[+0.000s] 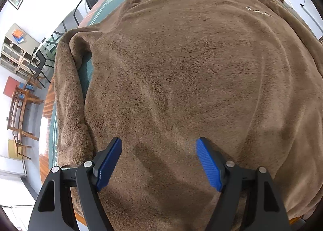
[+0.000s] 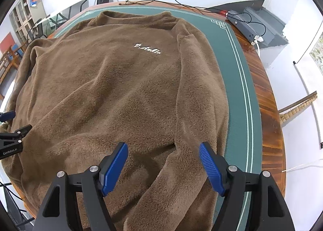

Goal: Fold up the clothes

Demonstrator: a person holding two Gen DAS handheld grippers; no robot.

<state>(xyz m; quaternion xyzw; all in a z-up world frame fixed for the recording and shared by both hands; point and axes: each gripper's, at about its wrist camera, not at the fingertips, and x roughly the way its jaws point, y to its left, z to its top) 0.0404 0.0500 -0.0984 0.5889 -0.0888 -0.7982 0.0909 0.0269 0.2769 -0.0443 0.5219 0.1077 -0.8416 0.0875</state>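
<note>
The brown fleece sweatshirt [image 2: 113, 90] lies spread flat, front up, on the green mat [image 2: 238, 81] covering the wooden worktop [image 2: 268, 98], collar at the far edge. Both sleeves lie alongside the body. The left tool [image 1: 159, 146] is released, fingers spread above the lower hem area. The right tool [image 2: 163, 150] is released, fingers spread over the right sleeve [image 2: 199, 94] near its cuff.

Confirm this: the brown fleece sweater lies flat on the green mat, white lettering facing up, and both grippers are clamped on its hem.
Not quite. The brown fleece sweater does lie flat on the green mat with the white lettering up. But the left gripper and right gripper are not clamped: each wrist view shows its jaws spread wide above the fabric, holding nothing.
</note>
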